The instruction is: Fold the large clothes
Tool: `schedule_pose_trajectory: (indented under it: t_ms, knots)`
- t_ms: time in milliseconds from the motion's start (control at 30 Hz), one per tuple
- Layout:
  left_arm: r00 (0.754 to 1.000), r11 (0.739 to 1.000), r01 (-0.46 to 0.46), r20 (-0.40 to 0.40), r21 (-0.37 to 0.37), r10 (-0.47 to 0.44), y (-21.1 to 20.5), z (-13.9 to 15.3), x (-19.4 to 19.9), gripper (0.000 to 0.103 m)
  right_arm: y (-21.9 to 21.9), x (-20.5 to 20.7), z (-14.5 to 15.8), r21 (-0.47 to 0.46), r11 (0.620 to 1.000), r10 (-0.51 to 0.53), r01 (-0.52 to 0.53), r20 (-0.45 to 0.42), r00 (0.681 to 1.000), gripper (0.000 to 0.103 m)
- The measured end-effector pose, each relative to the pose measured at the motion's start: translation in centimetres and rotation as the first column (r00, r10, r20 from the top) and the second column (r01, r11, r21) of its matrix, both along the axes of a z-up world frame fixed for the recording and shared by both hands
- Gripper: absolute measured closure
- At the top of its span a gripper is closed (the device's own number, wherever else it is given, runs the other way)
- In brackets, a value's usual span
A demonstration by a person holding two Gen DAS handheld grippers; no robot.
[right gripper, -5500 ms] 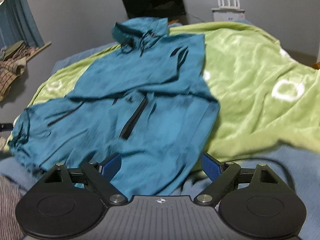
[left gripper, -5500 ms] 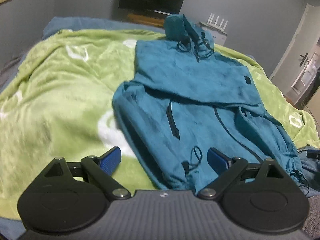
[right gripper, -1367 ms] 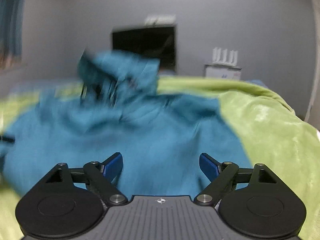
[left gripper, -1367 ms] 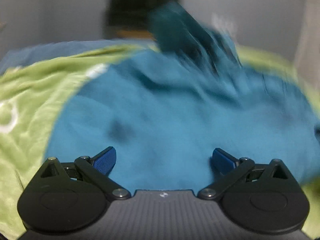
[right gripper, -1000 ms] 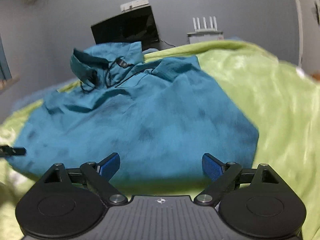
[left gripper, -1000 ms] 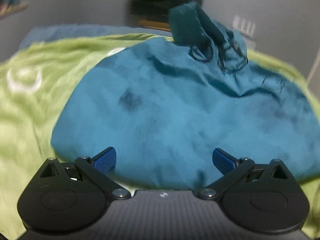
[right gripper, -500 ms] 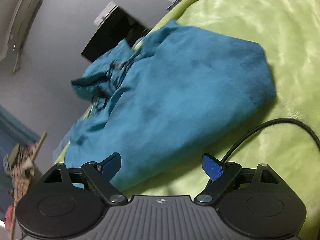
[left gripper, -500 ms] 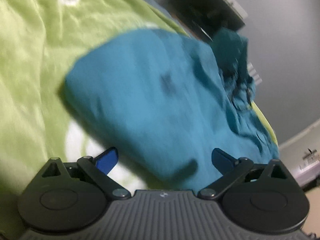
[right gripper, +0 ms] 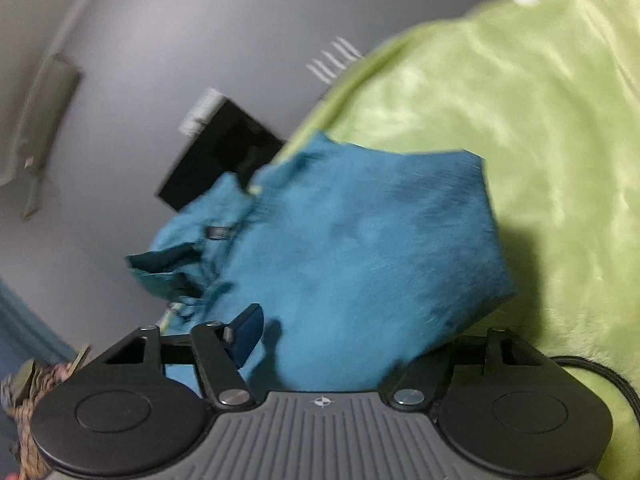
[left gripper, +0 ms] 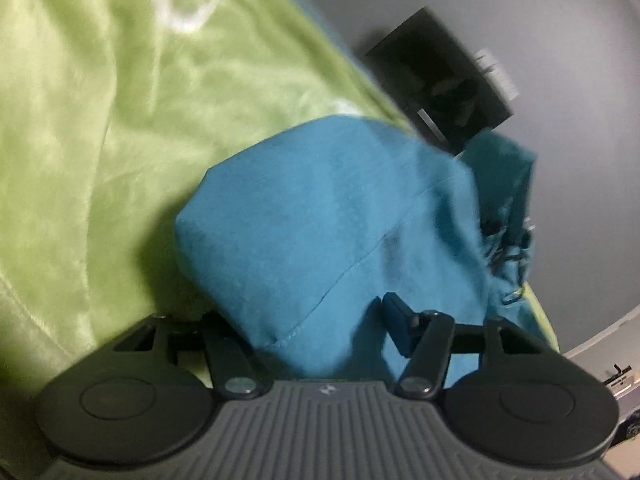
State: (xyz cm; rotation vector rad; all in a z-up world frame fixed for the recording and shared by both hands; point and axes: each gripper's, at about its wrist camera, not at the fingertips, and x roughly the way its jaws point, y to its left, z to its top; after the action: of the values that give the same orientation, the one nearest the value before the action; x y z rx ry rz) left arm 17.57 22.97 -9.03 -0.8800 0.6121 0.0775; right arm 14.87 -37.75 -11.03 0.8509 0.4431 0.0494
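Note:
A teal hooded jacket (left gripper: 328, 216) lies folded on a lime green blanket (left gripper: 80, 128). In the left wrist view the jacket's near left edge sits between my left gripper's (left gripper: 316, 328) jaws; the right blue fingertip (left gripper: 396, 320) shows and the left one is hidden under the cloth. In the right wrist view the jacket (right gripper: 360, 248) fills the middle and its near right corner lies between my right gripper's (right gripper: 348, 340) jaws; the left blue fingertip (right gripper: 246, 332) shows and the right one is hidden under the cloth. Both grippers stand open. The hood (right gripper: 172, 256) bunches at the far end.
The blanket (right gripper: 540, 120) covers the bed on both sides of the jacket. A dark screen (left gripper: 440, 76) stands against the grey wall beyond the bed. A black cable (right gripper: 600, 376) runs over the blanket by the right gripper.
Both grippers have tilted and moved in low onto the jacket's near edge, the left at its left end, the right at its right corner. The cloth now covers one fingertip of each.

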Motion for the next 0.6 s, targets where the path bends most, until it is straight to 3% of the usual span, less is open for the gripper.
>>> schedule_pose_trajectory:
  t_ms: [33,67,100,167,233,400,500,600]
  knots:
    - [1.000,1.000,0.002,-0.001,-0.003,-0.002,0.1,-0.1,0.0,0.047,-0.3,0.1,-0.2,0.016,1.000,-0.005,0.005,-0.004,1.000,0.044]
    - [1.000,1.000,0.006,0.007,0.012,-0.006,-0.2,0.0,-0.5,0.055,-0.3,0.2,-0.1,0.017,1.000,-0.011,0.011,-0.001,1.000,0.054]
    - [1.000,0.999,0.020,0.022,0.039,-0.021,-0.4,0.4,-0.6,0.073,-0.2,-0.1,0.2,0.007,1.000,-0.011,0.011,0.013,1.000,0.073]
    - [0.997,0.983,0.056,0.050,0.172,-0.066,-1.4,2.2,-0.9,0.086,0.1,-0.6,1.2,-0.032,0.999,0.002,-0.001,0.036,0.999,0.087]
    - [0.992,0.960,0.076,0.081,0.268,-0.101,-2.7,4.0,-1.9,0.092,0.4,-1.1,2.5,-0.065,0.998,0.011,-0.007,0.058,0.998,0.088]
    - [0.984,0.944,0.123,0.089,0.307,-0.157,-3.4,7.2,-4.7,0.094,-0.2,-2.7,5.0,-0.070,0.997,0.020,-0.015,0.075,0.997,0.089]
    - [0.982,0.929,0.151,0.054,0.339,-0.180,-3.7,8.4,-6.8,0.094,-0.9,-4.5,5.7,-0.065,0.997,0.040,-0.037,0.040,0.998,0.089]
    - [0.979,0.921,0.183,0.025,0.345,-0.203,-3.5,8.9,-10.3,0.094,-1.3,-6.7,6.8,-0.128,0.988,0.083,-0.082,0.000,0.997,0.089]
